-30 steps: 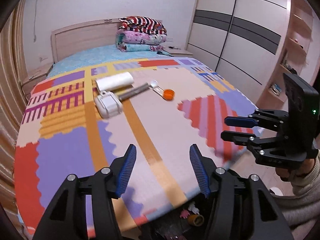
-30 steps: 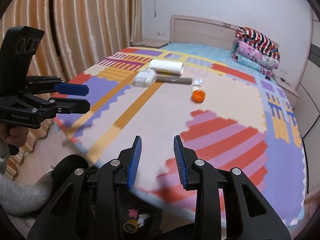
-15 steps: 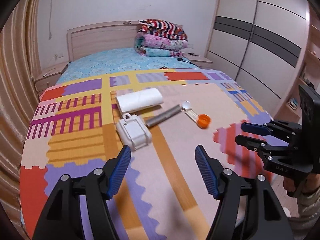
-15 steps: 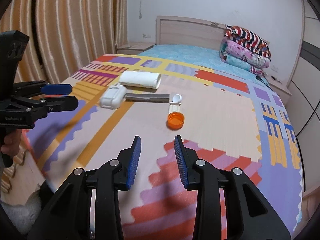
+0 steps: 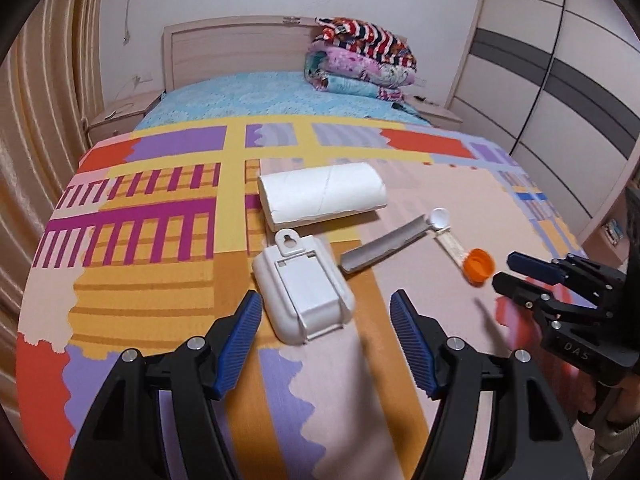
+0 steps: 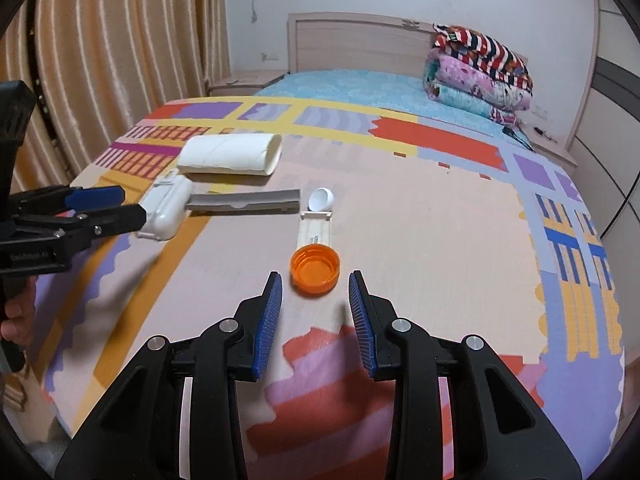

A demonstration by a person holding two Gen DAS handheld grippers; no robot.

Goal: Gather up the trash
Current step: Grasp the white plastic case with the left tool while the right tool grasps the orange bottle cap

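Note:
Trash lies on a patterned mat (image 5: 168,280) on the bed: a white paper roll (image 5: 322,196), a white plastic case (image 5: 304,288), a grey strip (image 5: 384,248), a small white cap (image 5: 440,216), a cream flat stick (image 5: 452,244) and an orange cap (image 5: 478,264). My left gripper (image 5: 324,298) is open, its fingertips on either side of the near end of the case without touching it. My right gripper (image 6: 315,278) is open with a narrow gap, just short of the orange cap (image 6: 315,268). Each gripper shows in the other's view: right gripper (image 5: 505,269), left gripper (image 6: 132,204).
Folded blankets (image 5: 360,60) are stacked by the wooden headboard (image 5: 232,52). A wardrobe (image 5: 560,80) stands on the right and striped curtains (image 6: 100,60) hang on the left. Nightstands (image 5: 120,116) flank the bed. A hand (image 6: 16,324) holds the left gripper's grip.
Both grippers moved forward over the bed and now sit close to the items. The left jaws spread wider. The floor and the objects below the bed's edge dropped out of view.

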